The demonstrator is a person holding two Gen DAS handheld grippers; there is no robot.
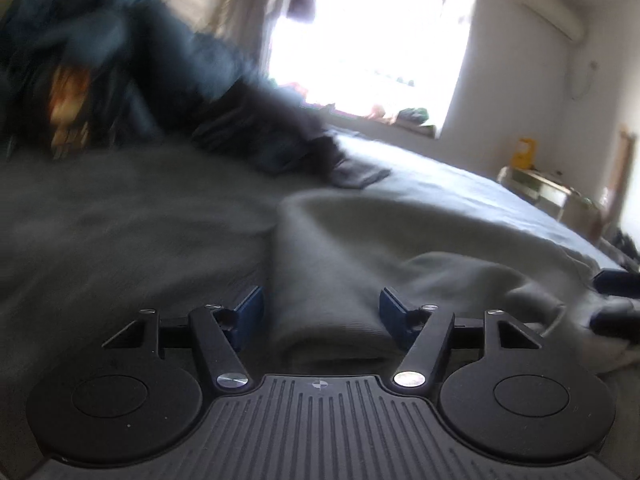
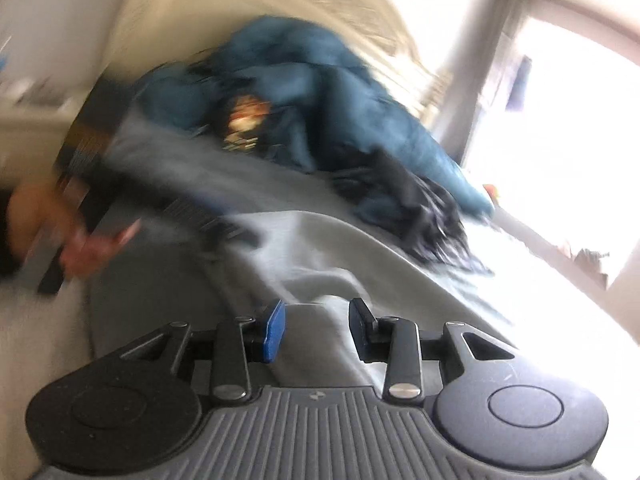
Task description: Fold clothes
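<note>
Counts: two grippers with blue pads, one pale grey knit garment, one heap of dark blue and black clothes, one grey bed sheet.
Left gripper (image 1: pixel 322 304): spread, blue pads either side of a rolled fold of the pale grey knit garment (image 1: pixel 332 264), no pad seen pressing it.
Right gripper (image 2: pixel 316 322): jaws apart, the garment's cloth (image 2: pixel 320 264) lying between them, pads clear of it; tips also visible at the right edge of the left wrist view.
Garment place: near edge of the bed, spread across the grey bed sheet (image 1: pixel 120 216), folds running away toward the far side.
Heap of dark blue and black clothes (image 1: pixel 168 80): far left part of the bed, an orange print inside it, well apart from the garment.
Open room: bare sheet left of the garment; bed's right edge toward the bright window (image 1: pixel 372 32).
Hand (image 2: pixel 92 248): blurred, at the left edge of the right wrist view.
Writing: none legible; both views blurred.
</note>
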